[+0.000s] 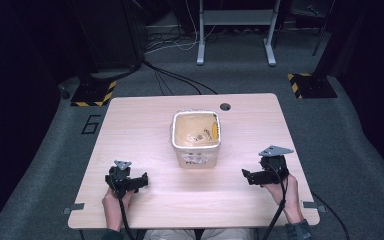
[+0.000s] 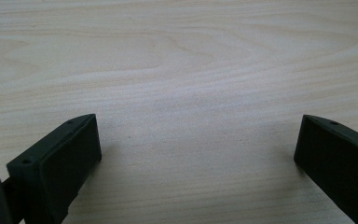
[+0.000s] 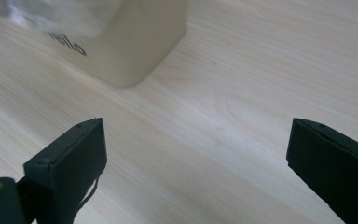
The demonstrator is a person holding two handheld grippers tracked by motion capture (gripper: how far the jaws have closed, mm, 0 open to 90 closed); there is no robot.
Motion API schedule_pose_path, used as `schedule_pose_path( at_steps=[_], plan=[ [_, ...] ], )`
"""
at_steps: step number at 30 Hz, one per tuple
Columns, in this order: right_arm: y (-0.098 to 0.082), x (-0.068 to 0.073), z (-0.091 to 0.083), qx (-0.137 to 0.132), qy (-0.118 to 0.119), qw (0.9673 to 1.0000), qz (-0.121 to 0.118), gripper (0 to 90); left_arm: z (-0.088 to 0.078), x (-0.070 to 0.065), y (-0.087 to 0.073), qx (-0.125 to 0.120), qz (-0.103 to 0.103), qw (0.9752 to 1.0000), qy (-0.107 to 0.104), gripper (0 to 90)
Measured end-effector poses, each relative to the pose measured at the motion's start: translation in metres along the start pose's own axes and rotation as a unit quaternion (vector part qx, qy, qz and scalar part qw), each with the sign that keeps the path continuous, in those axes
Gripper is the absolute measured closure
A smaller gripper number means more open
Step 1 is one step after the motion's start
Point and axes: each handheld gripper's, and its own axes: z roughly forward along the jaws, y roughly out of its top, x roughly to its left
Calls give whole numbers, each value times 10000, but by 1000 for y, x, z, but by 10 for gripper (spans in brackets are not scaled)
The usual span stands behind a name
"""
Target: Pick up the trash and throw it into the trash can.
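one bin (image 1: 196,145) – two tongs – left (image 1: 141,182), right (image 1: 247,176)

Table (image 1: 145,125) brightly, evenly lit; surroundings dark; soft shadows under jaws; close views slightly blurred.

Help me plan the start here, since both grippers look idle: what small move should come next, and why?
Probably ease the right gripper toward the bin. Both grippers are open and hold nothing; the left gripper faces bare table, while the right gripper view already has the bin's corner ahead of its spread jaws. The bin, lined with a bag, is the one thing standing on the table.
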Motion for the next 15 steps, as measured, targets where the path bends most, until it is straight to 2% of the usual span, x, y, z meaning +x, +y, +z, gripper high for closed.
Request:
schedule_pose_path(
  at_steps=[2, 3, 5, 7, 8, 9, 15],
  plan=[
    [-5, -2, 2, 22, -48, 10000, 13, 42, 0, 0, 0, -1, -1, 10000, 0, 1],
    [-16, -6, 4, 19, -74, 9999, 112, 43, 0, 0, 0, -1, -1, 10000, 0, 1],
    [-21, -9, 6, 38, -80, 9998, 158, 43, 0, 0, 0, 0, -1, 10000, 0, 1],
    [-36, -13, 9, 91, -215, 9993, 284, 45, 0, 0, 0, 0, -1, 10000, 0, 1],
    [-36, -13, 9, 91, -215, 9993, 284, 45, 0, 0, 0, -1, -2, 10000, 0, 1],
    [-45, -17, 11, 83, -237, 9989, 397, 45, 0, 0, 0, -1, -2, 10000, 0, 1],
    [-63, -25, 16, 92, -327, 9978, 570, 50, 0, 0, 0, 1, -3, 10000, 3, 1]
  ],
)
